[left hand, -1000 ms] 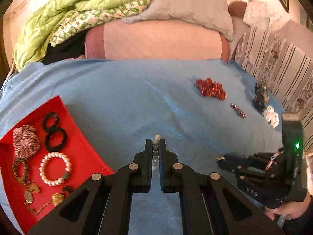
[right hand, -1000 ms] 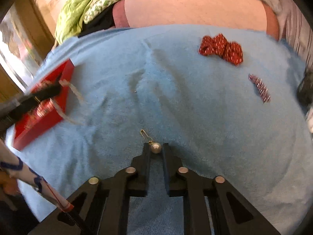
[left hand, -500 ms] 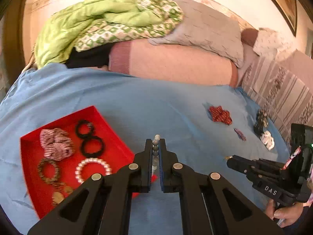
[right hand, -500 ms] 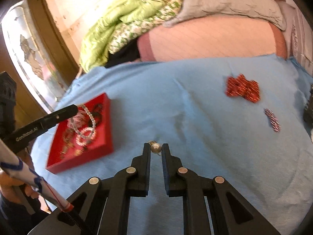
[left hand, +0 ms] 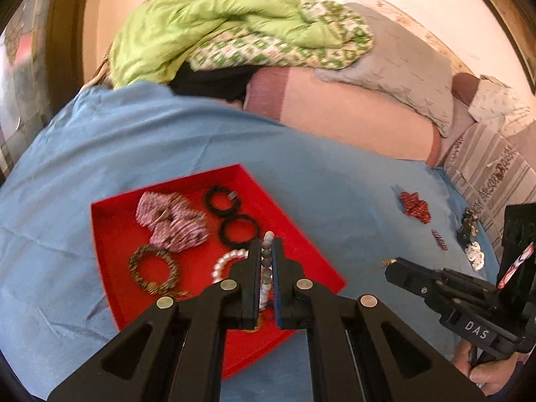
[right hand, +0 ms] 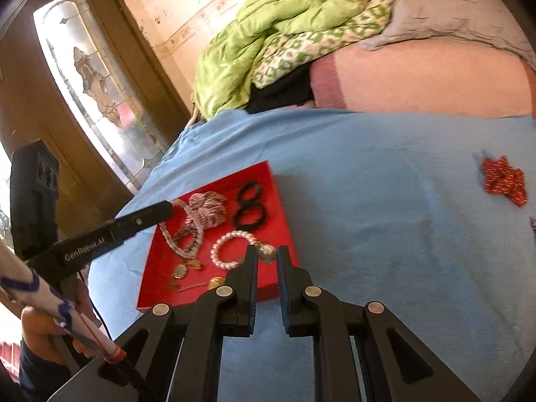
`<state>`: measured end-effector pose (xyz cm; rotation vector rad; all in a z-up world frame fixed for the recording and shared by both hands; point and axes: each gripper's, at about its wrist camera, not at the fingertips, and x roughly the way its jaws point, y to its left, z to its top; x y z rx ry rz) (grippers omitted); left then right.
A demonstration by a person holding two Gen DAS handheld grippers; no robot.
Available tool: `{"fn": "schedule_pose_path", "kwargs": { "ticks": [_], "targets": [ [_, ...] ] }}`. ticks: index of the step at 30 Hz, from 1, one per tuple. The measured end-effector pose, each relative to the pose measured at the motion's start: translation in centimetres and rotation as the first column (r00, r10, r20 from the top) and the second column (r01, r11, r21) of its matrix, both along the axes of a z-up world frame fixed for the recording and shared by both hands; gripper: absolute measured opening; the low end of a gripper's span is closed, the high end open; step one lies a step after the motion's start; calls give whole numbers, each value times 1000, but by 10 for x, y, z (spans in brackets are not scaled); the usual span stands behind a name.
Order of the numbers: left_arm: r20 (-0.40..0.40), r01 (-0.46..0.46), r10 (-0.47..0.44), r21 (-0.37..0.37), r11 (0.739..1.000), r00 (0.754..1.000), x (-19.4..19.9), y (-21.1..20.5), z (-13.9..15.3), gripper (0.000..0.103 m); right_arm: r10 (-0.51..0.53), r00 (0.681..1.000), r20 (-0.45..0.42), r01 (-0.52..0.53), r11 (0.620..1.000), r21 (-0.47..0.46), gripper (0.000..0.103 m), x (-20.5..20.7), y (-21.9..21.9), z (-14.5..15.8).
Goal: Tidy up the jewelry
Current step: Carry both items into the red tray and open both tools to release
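Note:
My left gripper (left hand: 267, 246) is shut on a strand of grey and white beads (left hand: 267, 269), held above the red tray (left hand: 112, 234). From the right wrist view that left gripper (right hand: 167, 208) shows the bead strand (right hand: 181, 238) dangling over the tray (right hand: 268, 181). My right gripper (right hand: 267, 251) is shut on a small pearl drop with a gold hook (right hand: 267, 254), at the tray's near right edge. The tray holds a striped scrunchie (left hand: 171, 224), two black hair ties (left hand: 238, 231), a pearl bracelet (right hand: 231, 248), a brown bracelet (left hand: 152, 269) and gold pendants (right hand: 181, 270).
On the blue sheet (left hand: 150, 140) to the right lie a red bow clip (right hand: 504, 184), a small striped clip (left hand: 439, 239) and dark and white pieces (left hand: 470, 234). A green quilt (left hand: 217, 26) and pillows (left hand: 351, 117) are piled at the back. A glazed door (right hand: 83, 83) stands on the left.
Both grippers have risen and swung left across the sheet, each with its piece still in it. The tray, once far left, now lies right under the fingertips.

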<state>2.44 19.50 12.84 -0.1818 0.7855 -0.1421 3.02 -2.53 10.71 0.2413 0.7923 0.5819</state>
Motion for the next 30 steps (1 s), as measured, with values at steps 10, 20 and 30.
{"fn": "schedule_pose_path", "kwargs": {
  "ticks": [10,20,30],
  "targets": [
    [-146,-72,75,28,997,986,12,33,-54,5,47,997,-66,-53,994,-93,12,30,65,-43],
    [-174,-74,97,132,988,980,20,27,-73,6,54,995,-79,-63,991,-116,12,44,70,-65],
    [-195,-61,96,177,982,976,26,25,-82,6,56,994,-90,-69,988,-141,13,48,74,-72]
  ]
}}
